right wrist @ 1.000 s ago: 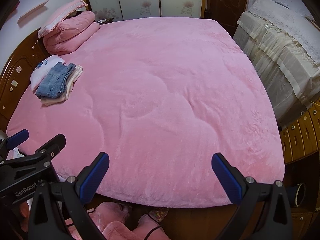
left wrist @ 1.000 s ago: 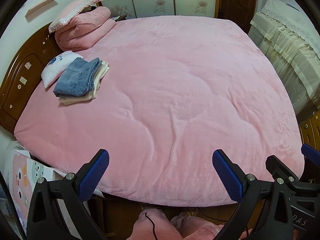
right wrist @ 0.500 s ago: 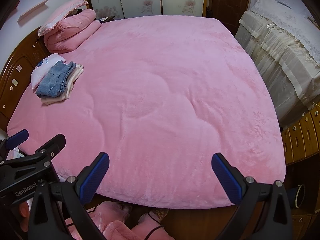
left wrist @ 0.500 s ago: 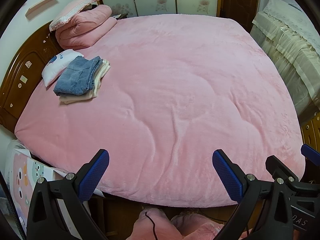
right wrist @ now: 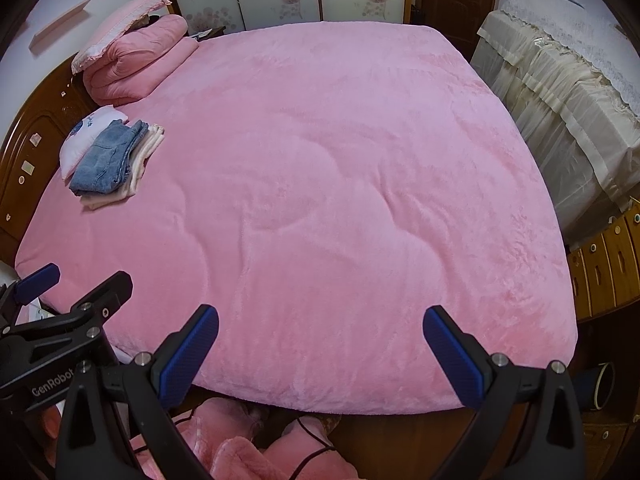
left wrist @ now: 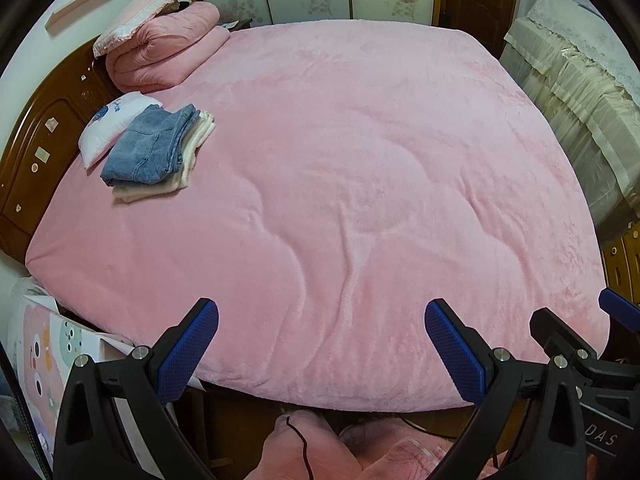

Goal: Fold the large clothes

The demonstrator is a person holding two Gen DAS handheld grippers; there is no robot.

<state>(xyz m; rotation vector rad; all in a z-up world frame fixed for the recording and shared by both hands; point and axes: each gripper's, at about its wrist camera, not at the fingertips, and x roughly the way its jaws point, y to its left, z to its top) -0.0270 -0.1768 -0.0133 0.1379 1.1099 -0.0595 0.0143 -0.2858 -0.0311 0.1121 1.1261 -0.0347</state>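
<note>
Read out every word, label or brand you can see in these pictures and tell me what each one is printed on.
"GenRobot": white lettering on the black body of the left gripper, seen in the right wrist view.
"DAS": white letters, cut off at the start, on the black body of the right gripper, seen in the left wrist view.
Blue print on the small white pillow: too blurred to read.
Stickers on the brown wooden headboard: too small to read.
</note>
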